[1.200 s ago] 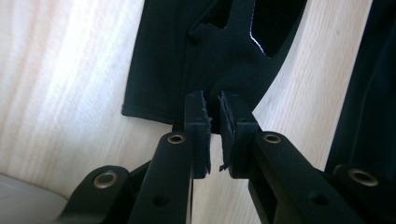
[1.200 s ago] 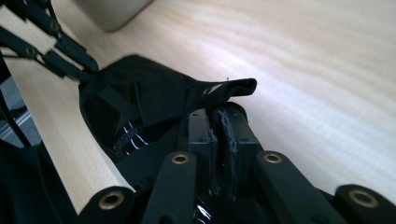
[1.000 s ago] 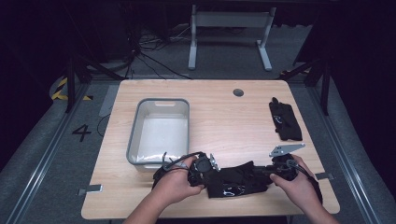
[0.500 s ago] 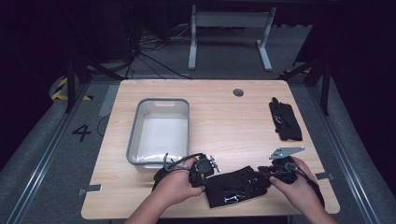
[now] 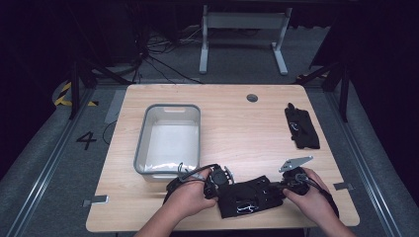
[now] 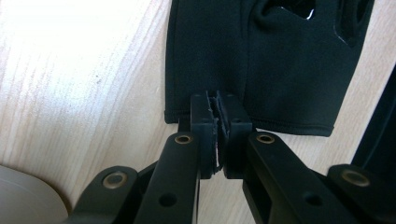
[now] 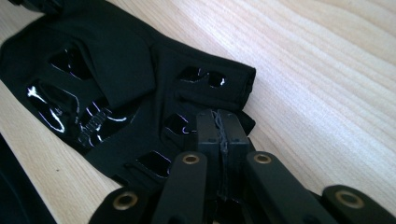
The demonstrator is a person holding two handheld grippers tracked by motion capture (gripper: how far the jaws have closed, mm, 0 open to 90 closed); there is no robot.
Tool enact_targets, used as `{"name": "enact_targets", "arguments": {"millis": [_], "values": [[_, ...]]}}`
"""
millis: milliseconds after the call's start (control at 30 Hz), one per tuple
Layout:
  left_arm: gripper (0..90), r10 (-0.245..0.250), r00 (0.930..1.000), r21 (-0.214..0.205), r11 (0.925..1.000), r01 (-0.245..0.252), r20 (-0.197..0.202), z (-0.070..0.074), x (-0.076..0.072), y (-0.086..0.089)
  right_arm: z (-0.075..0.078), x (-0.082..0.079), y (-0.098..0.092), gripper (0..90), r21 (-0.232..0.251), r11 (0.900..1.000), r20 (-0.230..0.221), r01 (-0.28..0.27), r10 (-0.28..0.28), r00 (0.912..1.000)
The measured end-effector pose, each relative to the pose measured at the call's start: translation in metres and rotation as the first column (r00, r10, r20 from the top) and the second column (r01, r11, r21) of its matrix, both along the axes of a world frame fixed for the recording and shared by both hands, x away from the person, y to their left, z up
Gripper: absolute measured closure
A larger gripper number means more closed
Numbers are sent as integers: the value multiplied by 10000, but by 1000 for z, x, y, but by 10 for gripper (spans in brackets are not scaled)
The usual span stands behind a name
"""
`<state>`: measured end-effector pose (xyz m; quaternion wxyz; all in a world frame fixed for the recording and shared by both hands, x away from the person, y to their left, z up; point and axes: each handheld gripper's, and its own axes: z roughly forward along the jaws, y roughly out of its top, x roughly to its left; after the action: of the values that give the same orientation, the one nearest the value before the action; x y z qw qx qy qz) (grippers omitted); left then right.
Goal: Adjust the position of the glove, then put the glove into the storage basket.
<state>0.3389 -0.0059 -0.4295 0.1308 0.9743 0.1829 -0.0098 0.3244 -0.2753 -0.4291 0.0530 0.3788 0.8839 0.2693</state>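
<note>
1. Glove [image 5: 249,197] in black fabric lies flat at the near edge of the tabletop [image 5: 237,133], stretched between our two claws; it is the thing we are working on.
2. We go by size from here: the wooden tabletop is the biggest thing, and it carries everything else.
3. Next comes one grey bin [image 5: 170,138], standing left of centre and just behind our left hand; its near rim is close to the left claw [image 5: 217,180] but it does not block the glove.
4. We count two black gloves in all: the one we hold and a second glove [image 5: 301,128] lying well apart near the far right edge.
5. One small dark round hole [image 5: 252,98] sits in the tabletop near the far edge.
6. Our left claw [image 6: 217,116] has just been closing and now pinches the hemmed cuff edge of the glove, pads pressed on the fabric.
7. Our right claw [image 7: 219,135] has likewise just been closing and grips the finger end of the glove.
8. Up close the glove [image 7: 121,88] shows glossy black patches set in matte cloth, with a folded flap on top.
</note>
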Motion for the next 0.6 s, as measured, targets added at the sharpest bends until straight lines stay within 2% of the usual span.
{"name": "enact_targets", "arguments": {"millis": [133, 167, 267, 300, 333, 400, 433, 467, 500, 533, 567, 600], "values": [[860, 282, 9990, 92, 9996, -285, 336, -1, 3, 0, -4, 3, -2, 897, 27, 10000, -339, 26, -25, 9994], [855, 435, 9983, -22, 9991, -435, 387, -1, 4, 0, -5, 3, -3, 896, 77, 10000, -480, 11, -7, 9988], [847, 741, 9958, -74, 9972, -739, 543, -2, 6, 0, -4, 2, -2, 894, 39, 10000, -483, -76, 78, 9988], [838, 798, 9950, -93, 9968, -794, 593, -1, 7, 0, -3, 1, -2, 893, 26, 10000, -441, -65, 66, 9990], [825, 944, 9929, -317, 9952, -923, 719, -1, 8, 1, -2, 1, -2, 891, 93, 9999, -419, -62, 65, 9991], [811, 977, 9928, -464, 9944, -946, 700, 0, 8, 2, 0, 0, -3, 889, 212, 9998, -405, -54, 63, 9992], [787, 979, 9923, -775, 9927, -921, 755, 4, 8, 4, 5, 1, -6, 882, 344, 9994, -191, 16, -9, 9998], [782, 979, 9923, -775, 9927, -921, 755, 4, 8, 4, 5, 1, -6, 882, 344, 9994, -191, 16, -9, 9998], [770, 1014, 9922, -1048, 9901, -936, 720, 8, 7, 6, 9, 4, -12, 880, 452, 9989, 99, 102, -106, 9999], [761, 1014, 9922, -1048, 9901, -936, 720, 8, 7, 6, 11, 4, -13, 879, 523, 9985, 155, 175, -183, 9997], [761, 1017, 9923, -1217, 9882, -926, 705, 9, 7, 7, 11, 4, -13, 879, 523, 9985, 155, 175, -183, 9997], [753, 1066, 9920, -1349, 9861, -967, 680, 11, 7, 8, 15, 7, -19, 868, 691, 9973, 349, 257, -281, 9990]]}}
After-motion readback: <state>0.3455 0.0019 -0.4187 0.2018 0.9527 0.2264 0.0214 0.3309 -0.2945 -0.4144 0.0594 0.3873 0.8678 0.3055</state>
